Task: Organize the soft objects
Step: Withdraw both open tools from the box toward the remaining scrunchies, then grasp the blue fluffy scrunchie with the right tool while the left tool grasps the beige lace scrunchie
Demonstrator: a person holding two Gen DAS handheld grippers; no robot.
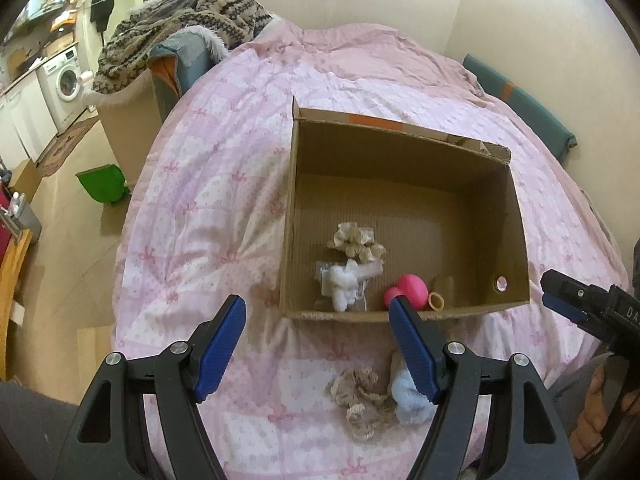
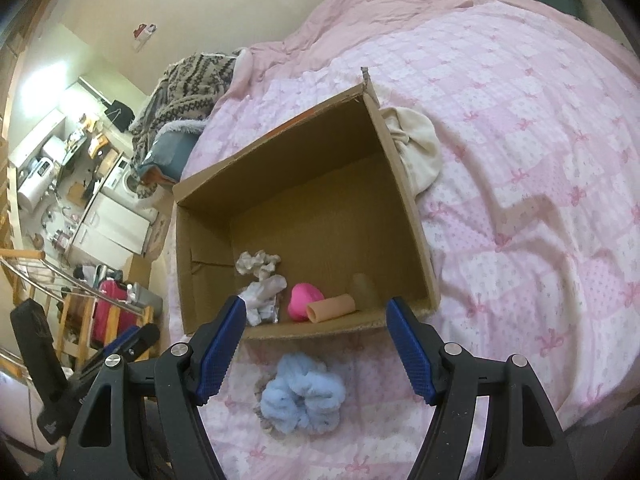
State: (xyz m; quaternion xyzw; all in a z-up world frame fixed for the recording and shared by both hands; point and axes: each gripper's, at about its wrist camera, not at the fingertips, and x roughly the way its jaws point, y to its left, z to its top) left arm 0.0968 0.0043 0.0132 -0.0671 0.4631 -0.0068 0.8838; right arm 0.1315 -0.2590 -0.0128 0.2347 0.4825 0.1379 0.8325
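An open cardboard box (image 1: 516,216) (image 2: 404,176) sits on the pink bed. Inside lie a beige scrunchie (image 1: 356,242) (image 2: 258,262), a white fluffy item in clear wrap (image 1: 344,282) (image 2: 262,300), a pink soft ball (image 1: 408,290) (image 2: 304,300) and a tan tube (image 1: 437,301) (image 2: 330,308). On the quilt before the box lie a light blue scrunchie (image 1: 408,398) (image 2: 302,392) and a beige lace scrunchie (image 1: 362,400). My left gripper (image 1: 318,312) is open and empty above them. My right gripper (image 2: 316,316) is open and empty over the blue scrunchie.
A pink patterned quilt (image 1: 224,184) (image 2: 520,160) covers the bed. A cream cloth (image 2: 416,148) lies against the box's right side. A patterned blanket pile (image 1: 180,20) (image 2: 188,88) sits at the bed's far left. A green bin (image 1: 104,182) stands on the floor.
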